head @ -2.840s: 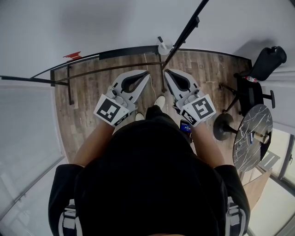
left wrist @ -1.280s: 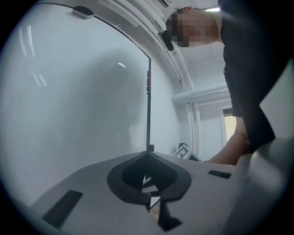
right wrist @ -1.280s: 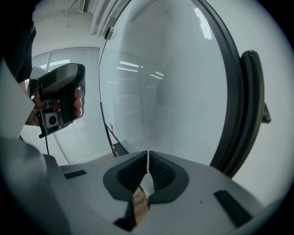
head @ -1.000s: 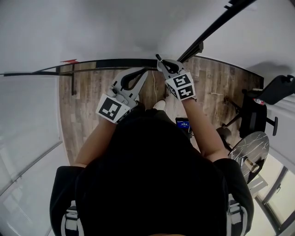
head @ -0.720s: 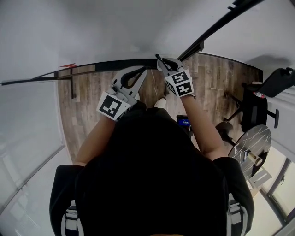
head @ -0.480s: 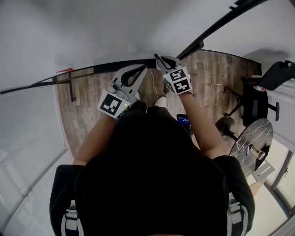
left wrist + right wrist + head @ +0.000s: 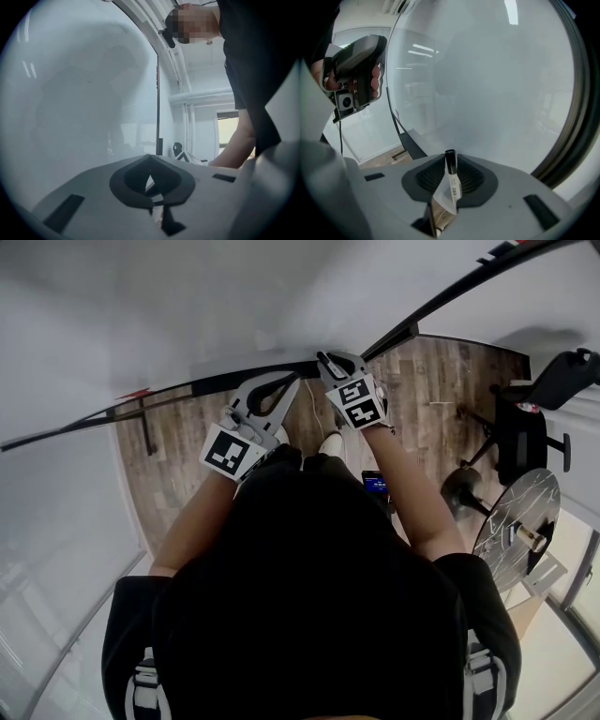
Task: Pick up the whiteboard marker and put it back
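Note:
The whiteboard marker (image 7: 452, 183), white with a black cap, stands upright between the pads of my right gripper (image 7: 451, 158). Its jaws are opening: a gap shows on the marker's left while it leans on the right pad. In the head view the right gripper (image 7: 324, 358) points at the whiteboard's black tray ledge (image 7: 234, 381), right against the whiteboard (image 7: 187, 306). My left gripper (image 7: 298, 381) is just to its left, near the same ledge, with its tips together and nothing held; its closed tips (image 7: 150, 157) face the board.
Wood floor lies below the board. A black board-stand leg (image 7: 142, 420) is at left. An office chair (image 7: 548, 381) and a round marbled table (image 7: 514, 521) stand at the right. A phone screen (image 7: 375, 484) shows at the person's right hip.
The right gripper went from beside the left one up to the board's ledge, then sank slightly there. Its jaws have parted around the marker. The left gripper drifted a little.

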A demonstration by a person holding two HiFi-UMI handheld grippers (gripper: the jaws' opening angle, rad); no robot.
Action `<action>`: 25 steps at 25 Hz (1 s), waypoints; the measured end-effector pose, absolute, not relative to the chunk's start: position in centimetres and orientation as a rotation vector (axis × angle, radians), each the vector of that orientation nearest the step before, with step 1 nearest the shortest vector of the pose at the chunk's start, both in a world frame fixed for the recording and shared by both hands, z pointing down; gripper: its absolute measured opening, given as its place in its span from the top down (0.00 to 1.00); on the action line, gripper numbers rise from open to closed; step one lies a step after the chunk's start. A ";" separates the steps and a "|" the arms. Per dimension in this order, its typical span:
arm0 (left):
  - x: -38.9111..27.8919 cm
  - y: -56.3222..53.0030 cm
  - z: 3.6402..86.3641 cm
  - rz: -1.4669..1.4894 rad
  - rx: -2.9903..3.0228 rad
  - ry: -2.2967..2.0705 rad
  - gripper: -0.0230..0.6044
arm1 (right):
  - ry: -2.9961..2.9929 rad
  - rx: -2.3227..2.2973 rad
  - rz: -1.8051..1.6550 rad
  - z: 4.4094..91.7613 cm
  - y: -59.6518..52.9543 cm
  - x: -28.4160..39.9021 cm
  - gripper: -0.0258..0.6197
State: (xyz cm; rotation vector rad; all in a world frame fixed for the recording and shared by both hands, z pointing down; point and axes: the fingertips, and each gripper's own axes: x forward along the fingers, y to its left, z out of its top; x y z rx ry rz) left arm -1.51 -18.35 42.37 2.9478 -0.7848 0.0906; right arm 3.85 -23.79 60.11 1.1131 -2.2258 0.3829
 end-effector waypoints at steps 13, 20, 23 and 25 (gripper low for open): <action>-2.9 -18.2 42.5 0.086 2.944 -0.781 0.96 | -2.174 1.117 0.368 61.5 -24.1 3.6 0.84; -3.4 -18.0 42.6 0.102 2.939 -0.787 0.96 | -2.168 1.118 0.325 61.2 -24.1 3.4 0.86; -3.3 -17.9 42.8 0.099 2.942 -0.779 0.96 | -2.187 1.136 0.328 61.0 -24.1 3.7 0.86; -3.1 -18.0 42.8 0.103 2.943 -0.778 0.96 | -2.201 1.151 0.325 60.6 -24.1 4.0 0.86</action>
